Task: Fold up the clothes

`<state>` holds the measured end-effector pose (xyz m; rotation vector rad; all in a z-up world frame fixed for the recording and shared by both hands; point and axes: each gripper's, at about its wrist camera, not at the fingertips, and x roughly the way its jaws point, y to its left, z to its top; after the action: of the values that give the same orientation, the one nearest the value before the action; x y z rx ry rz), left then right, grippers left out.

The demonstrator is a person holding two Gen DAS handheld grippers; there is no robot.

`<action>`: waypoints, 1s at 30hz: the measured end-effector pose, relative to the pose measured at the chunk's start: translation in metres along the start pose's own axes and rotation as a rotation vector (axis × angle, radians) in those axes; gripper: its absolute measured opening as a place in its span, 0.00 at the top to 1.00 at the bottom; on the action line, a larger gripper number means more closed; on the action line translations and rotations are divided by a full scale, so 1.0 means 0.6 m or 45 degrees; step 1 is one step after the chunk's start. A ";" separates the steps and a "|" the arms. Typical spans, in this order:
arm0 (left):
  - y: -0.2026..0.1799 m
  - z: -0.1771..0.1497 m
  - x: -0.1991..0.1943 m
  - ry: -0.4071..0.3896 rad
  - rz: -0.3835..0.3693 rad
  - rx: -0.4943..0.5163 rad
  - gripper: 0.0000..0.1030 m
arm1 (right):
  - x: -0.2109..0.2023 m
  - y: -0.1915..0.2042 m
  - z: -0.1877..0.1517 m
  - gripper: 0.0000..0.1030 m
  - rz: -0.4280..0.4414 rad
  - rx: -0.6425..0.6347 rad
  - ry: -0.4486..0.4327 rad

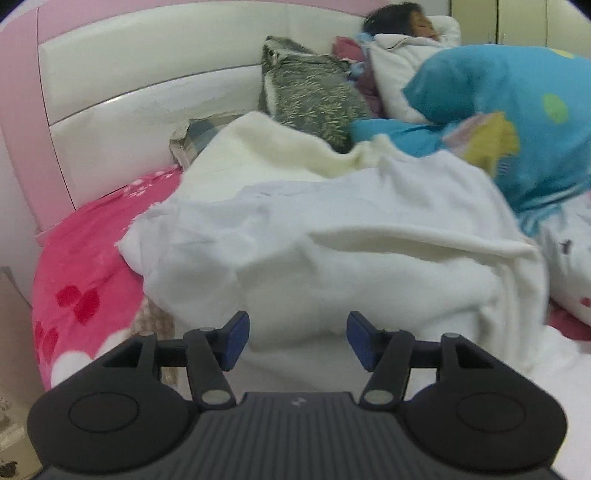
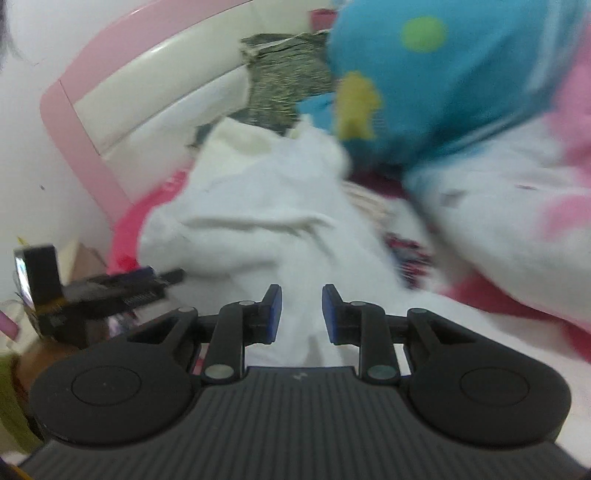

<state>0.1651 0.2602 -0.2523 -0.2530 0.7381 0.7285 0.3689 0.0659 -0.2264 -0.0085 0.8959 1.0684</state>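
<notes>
A white fleecy garment (image 1: 332,236) lies crumpled on the bed, spread from the headboard side toward me. My left gripper (image 1: 297,341) is open and empty, its blue pads just above the garment's near edge. The garment also shows in the right wrist view (image 2: 266,221), blurred by motion. My right gripper (image 2: 301,314) is open with a narrower gap, white cloth showing between the pads but not clamped. The left gripper (image 2: 147,284) appears at the left of the right wrist view, over the garment's left edge.
A child sleeps at the top right (image 1: 406,26) under a blue quilt (image 1: 517,110). A grey patterned pillow (image 1: 310,92) leans on the white and pink headboard (image 1: 147,74). A pink flowered bedsheet (image 1: 85,266) covers the left bed edge.
</notes>
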 end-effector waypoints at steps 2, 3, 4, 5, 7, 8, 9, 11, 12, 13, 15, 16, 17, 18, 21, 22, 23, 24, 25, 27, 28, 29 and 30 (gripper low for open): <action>0.009 0.007 0.018 0.004 -0.005 0.012 0.37 | 0.041 0.020 0.022 0.78 0.044 0.052 -0.006; 0.013 0.010 0.027 0.006 -0.007 0.018 0.37 | 0.055 0.033 0.035 0.78 0.058 0.079 -0.011; 0.018 0.013 0.036 0.008 -0.010 0.024 0.37 | 0.065 0.038 0.041 0.78 0.073 0.113 -0.019; 0.022 0.017 0.045 0.010 -0.012 0.030 0.36 | 0.073 0.041 0.045 0.78 0.090 0.151 -0.028; 0.024 0.020 0.052 -0.002 -0.009 0.047 0.35 | 0.091 0.045 0.048 0.77 0.120 0.209 -0.038; 0.024 0.021 0.049 -0.011 -0.013 0.044 0.35 | 0.097 0.048 0.048 0.77 0.124 0.224 -0.042; 0.025 0.022 0.047 -0.018 -0.017 0.040 0.35 | 0.103 0.050 0.048 0.76 0.125 0.239 -0.043; 0.032 0.022 0.056 0.012 -0.052 0.020 0.35 | 0.123 0.049 0.044 0.76 0.143 0.287 -0.037; 0.035 0.023 0.060 0.028 -0.069 0.010 0.35 | 0.132 0.047 0.039 0.76 0.153 0.321 -0.031; 0.038 0.023 0.065 0.042 -0.087 -0.001 0.36 | 0.138 0.045 0.035 0.76 0.149 0.342 -0.024; 0.047 0.026 0.070 0.049 -0.125 -0.040 0.42 | 0.148 0.044 0.028 0.76 0.132 0.374 -0.009; 0.050 0.027 0.069 0.039 -0.134 -0.047 0.50 | 0.152 0.043 0.024 0.76 0.123 0.390 -0.001; 0.051 0.028 0.067 0.019 -0.133 -0.044 0.57 | 0.152 0.043 0.021 0.76 0.112 0.391 -0.002; 0.050 0.029 0.060 -0.009 -0.121 -0.035 0.69 | 0.149 0.043 0.019 0.76 0.099 0.388 -0.006; 0.047 0.035 0.041 -0.074 -0.111 -0.024 0.85 | 0.133 0.037 0.015 0.76 0.074 0.385 -0.022; 0.046 0.037 0.034 -0.094 -0.112 -0.022 0.87 | 0.126 0.034 0.013 0.76 0.076 0.383 -0.029; 0.045 0.039 0.028 -0.113 -0.113 -0.020 0.88 | 0.119 0.030 0.011 0.76 0.078 0.381 -0.035; 0.041 0.043 0.018 -0.129 -0.116 -0.014 0.89 | 0.112 0.027 0.009 0.76 0.080 0.379 -0.041; 0.037 0.046 0.008 -0.146 -0.120 -0.009 0.90 | 0.103 0.022 0.006 0.75 0.079 0.383 -0.049; 0.024 0.055 -0.023 -0.192 -0.174 -0.003 0.91 | 0.080 0.009 -0.007 0.75 0.077 0.420 -0.075; 0.015 0.060 -0.040 -0.214 -0.213 0.000 0.91 | 0.064 0.001 -0.016 0.75 0.077 0.458 -0.096; 0.003 0.063 -0.061 -0.241 -0.273 0.011 0.91 | 0.047 -0.008 -0.026 0.75 0.078 0.497 -0.117; -0.015 0.066 -0.084 -0.270 -0.343 0.038 0.91 | 0.031 -0.017 -0.036 0.76 0.078 0.535 -0.138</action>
<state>0.1660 0.2457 -0.1893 -0.2386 0.5007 0.4793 0.3661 0.0657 -0.2564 0.4249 1.0120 0.9111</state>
